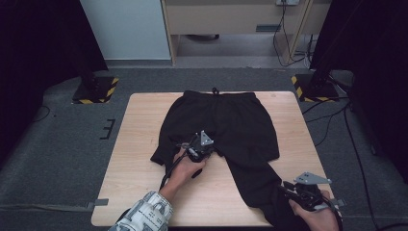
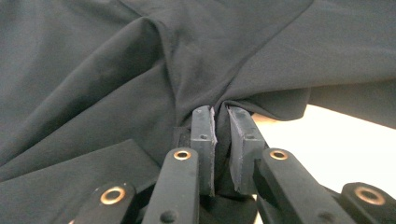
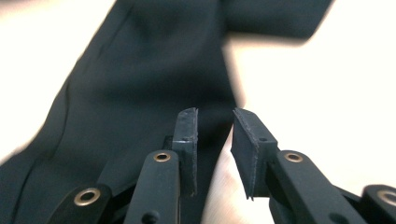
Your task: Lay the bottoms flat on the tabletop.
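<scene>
Black trousers (image 1: 216, 120) lie flat on the wooden table (image 1: 139, 144), waistband at the far side, one leg running to the near right edge. My left gripper (image 1: 201, 147) sits at the crotch. In the left gripper view it (image 2: 220, 112) is shut on a pinched fold of the trousers (image 2: 116, 70), which bunch up at the pad tips. My right gripper (image 1: 286, 188) hovers at the lower end of the right leg, by the table's near right corner. In the right gripper view it (image 3: 215, 116) is open, with the trouser leg (image 3: 140, 70) below its left pad and nothing gripped.
Two stands with yellow-and-black striped bases stand on the carpet beyond the table, back left (image 1: 95, 90) and back right (image 1: 312, 89). Cables (image 1: 332, 125) trail on the floor at the right. Bare wood shows left of the trousers and along the near edge.
</scene>
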`<state>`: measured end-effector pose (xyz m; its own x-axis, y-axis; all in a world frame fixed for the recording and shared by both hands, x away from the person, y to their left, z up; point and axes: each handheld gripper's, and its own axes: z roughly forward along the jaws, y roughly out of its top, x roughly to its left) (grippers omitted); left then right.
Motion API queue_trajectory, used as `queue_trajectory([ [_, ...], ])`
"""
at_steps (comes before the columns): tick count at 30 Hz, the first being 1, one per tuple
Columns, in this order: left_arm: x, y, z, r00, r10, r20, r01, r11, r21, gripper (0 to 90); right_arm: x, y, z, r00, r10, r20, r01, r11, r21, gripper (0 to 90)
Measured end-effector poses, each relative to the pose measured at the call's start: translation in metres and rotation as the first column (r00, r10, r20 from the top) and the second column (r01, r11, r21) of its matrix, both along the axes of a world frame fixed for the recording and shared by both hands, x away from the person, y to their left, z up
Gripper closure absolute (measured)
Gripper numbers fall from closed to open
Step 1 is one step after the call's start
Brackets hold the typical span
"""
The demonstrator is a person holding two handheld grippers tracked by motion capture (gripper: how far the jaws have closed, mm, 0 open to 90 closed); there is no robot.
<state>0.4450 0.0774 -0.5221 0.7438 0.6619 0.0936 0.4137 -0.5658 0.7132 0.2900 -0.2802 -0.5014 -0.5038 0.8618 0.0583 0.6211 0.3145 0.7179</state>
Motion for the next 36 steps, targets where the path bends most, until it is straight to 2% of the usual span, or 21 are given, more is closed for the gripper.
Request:
queue_trajectory([
  [2,-0.003,-0.002,-0.001,0.9999,-0.015,-0.001,0.015,0.9999,0.007,80.2,0.007,-0.004,0.004,0.9985,-0.042,0.036,0.041,0.999,0.027,70.8],
  [5,-0.008,-0.003,-0.001,0.9995,-0.031,0.001,0.031,0.9994,0.014,80.2,0.020,-0.010,0.005,0.9920,-0.108,0.065,0.108,0.994,0.005,71.3],
  [7,-0.010,-0.003,-0.002,0.9994,-0.035,0.004,0.035,0.9992,0.020,80.0,0.032,-0.011,-0.002,0.9907,-0.131,0.038,0.130,0.991,0.027,71.3],
  [10,-0.013,-0.002,-0.004,0.9993,-0.037,0.010,0.037,0.9991,0.019,79.4,0.046,-0.005,-0.015,0.9942,-0.108,-0.004,0.108,0.994,0.015,70.8],
  [12,-0.016,-0.002,-0.005,0.9991,-0.038,0.018,0.038,0.9991,0.018,79.1,0.052,0.000,-0.018,0.9954,-0.095,-0.012,0.095,0.995,0.006,70.6],
  [17,-0.021,-0.001,-0.007,0.9985,-0.040,0.037,0.039,0.9991,0.018,77.7,0.065,0.018,-0.019,0.9984,-0.050,-0.025,0.051,0.997,0.049,65.5],
  [21,-0.023,-0.001,-0.007,0.9983,-0.040,0.041,0.039,0.9991,0.017,77.4,0.070,0.031,-0.017,0.9994,-0.034,-0.002,0.035,0.996,0.087,59.5],
  [22,-0.023,-0.001,-0.007,0.9983,-0.039,0.043,0.038,0.9991,0.018,77.3,0.073,0.042,-0.015,0.9996,-0.013,0.025,0.010,0.994,0.112,56.5],
  [23,-0.024,-0.002,-0.007,0.9983,-0.038,0.044,0.037,0.9991,0.019,77.3,0.074,0.048,-0.016,0.9996,0.003,0.028,-0.007,0.994,0.111,54.4],
  [25,-0.024,-0.002,-0.007,0.9982,-0.038,0.047,0.037,0.9991,0.020,77.2,0.077,0.057,-0.018,0.9996,0.012,0.024,-0.015,0.994,0.106,52.3],
  [29,-0.025,-0.003,-0.008,0.9980,-0.041,0.048,0.041,0.9990,0.019,76.4,0.081,0.073,-0.027,0.9997,0.024,-0.001,-0.024,0.999,0.044,48.3],
  [32,-0.026,-0.005,-0.008,0.9977,-0.043,0.052,0.042,0.9988,0.023,76.0,0.081,0.080,-0.030,0.9993,0.032,0.018,-0.032,0.999,0.013,46.5],
  [33,-0.026,-0.005,-0.007,0.9977,-0.044,0.052,0.043,0.9987,0.029,76.0,0.081,0.081,-0.030,0.9994,0.029,0.020,-0.029,1.000,0.007,48.3],
  [36,-0.027,-0.005,-0.007,0.9978,-0.037,0.055,0.035,0.9987,0.038,77.3,0.079,0.081,-0.029,0.9980,0.057,0.026,-0.057,0.998,0.003,67.8],
])
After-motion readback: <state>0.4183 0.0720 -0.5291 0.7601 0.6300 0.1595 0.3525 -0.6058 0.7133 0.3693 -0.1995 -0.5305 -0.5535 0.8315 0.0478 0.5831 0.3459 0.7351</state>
